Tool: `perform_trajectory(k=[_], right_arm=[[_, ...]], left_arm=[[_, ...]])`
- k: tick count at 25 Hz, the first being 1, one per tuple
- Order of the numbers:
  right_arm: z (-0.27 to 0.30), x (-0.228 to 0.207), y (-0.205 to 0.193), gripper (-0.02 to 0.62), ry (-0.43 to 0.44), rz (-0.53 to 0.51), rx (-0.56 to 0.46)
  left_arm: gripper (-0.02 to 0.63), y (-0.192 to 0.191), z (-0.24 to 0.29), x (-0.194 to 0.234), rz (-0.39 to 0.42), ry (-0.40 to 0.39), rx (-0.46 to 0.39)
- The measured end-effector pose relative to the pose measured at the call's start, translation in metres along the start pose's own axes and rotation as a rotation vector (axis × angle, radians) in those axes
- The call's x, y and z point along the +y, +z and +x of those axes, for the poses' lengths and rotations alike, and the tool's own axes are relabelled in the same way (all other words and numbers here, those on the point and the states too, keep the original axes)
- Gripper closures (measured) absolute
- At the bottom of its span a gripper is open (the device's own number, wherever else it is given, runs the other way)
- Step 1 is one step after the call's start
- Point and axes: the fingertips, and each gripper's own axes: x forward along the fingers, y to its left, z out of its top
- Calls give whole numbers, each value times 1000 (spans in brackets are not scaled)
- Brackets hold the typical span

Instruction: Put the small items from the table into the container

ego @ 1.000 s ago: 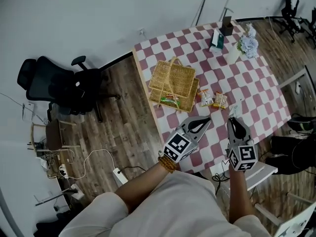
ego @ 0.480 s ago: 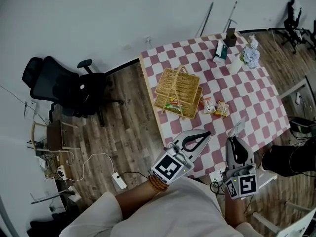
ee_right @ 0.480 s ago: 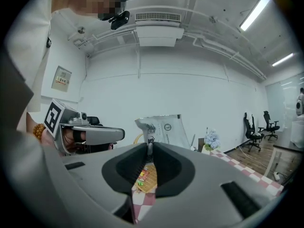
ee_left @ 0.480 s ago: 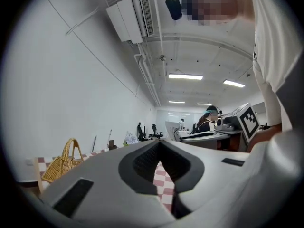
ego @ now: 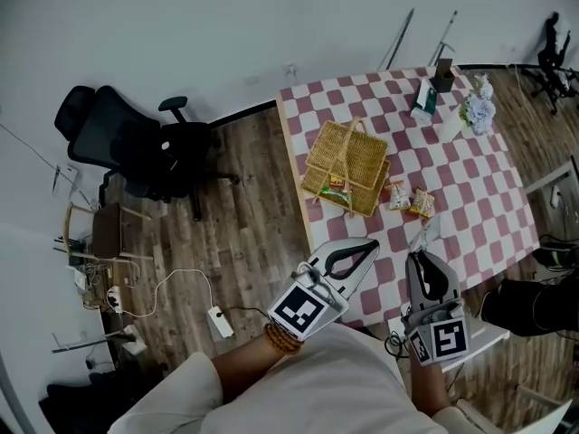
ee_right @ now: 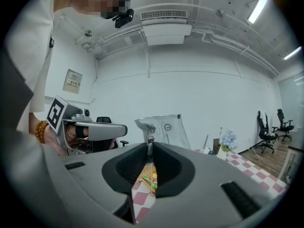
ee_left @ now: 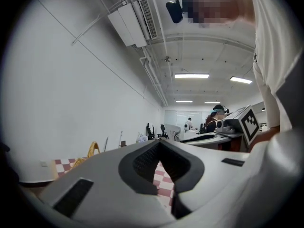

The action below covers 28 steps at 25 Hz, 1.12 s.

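Observation:
A woven basket (ego: 346,155) with its lid ajar stands on the checkered table (ego: 470,183); a green and orange packet (ego: 336,186) lies inside it. Two orange snack packets (ego: 399,194) (ego: 421,203) lie just right of the basket. My right gripper (ego: 416,254) (ee_right: 148,146) is shut on a white paper packet (ego: 425,235) (ee_right: 164,128), held upright above the table's near edge. My left gripper (ego: 374,243) (ee_left: 159,142) hangs beside it, shut with nothing between its tips, over the near edge of the table.
At the table's far end stand a white flower bunch (ego: 478,112), a green box (ego: 422,99) and a dark box (ego: 443,72). A black office chair (ego: 136,143) stands on the wood floor left of the table. A power strip (ego: 220,321) and cables lie on the floor.
Both grippers have risen and drawn back toward the person, away from the snack packets. The right one still carries the white packet. The head view has shifted so the table sits farther right.

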Motion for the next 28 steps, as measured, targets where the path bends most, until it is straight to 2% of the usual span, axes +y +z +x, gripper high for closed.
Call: perform_trajectory(k=[5, 9, 23, 28], right_arm=[[22, 33, 1, 528, 102, -12, -2], [35, 50, 2, 528, 138, -11, 1], [92, 30, -14, 528, 157, -33, 70], [129, 14, -21, 528, 171, -68, 94]], left_arm=[[580, 1, -32, 20, 13, 79, 1], [580, -1, -49, 32, 8, 115, 10], [580, -8, -30, 66, 9, 98, 16], [580, -17, -17, 91, 52, 96, 14]])
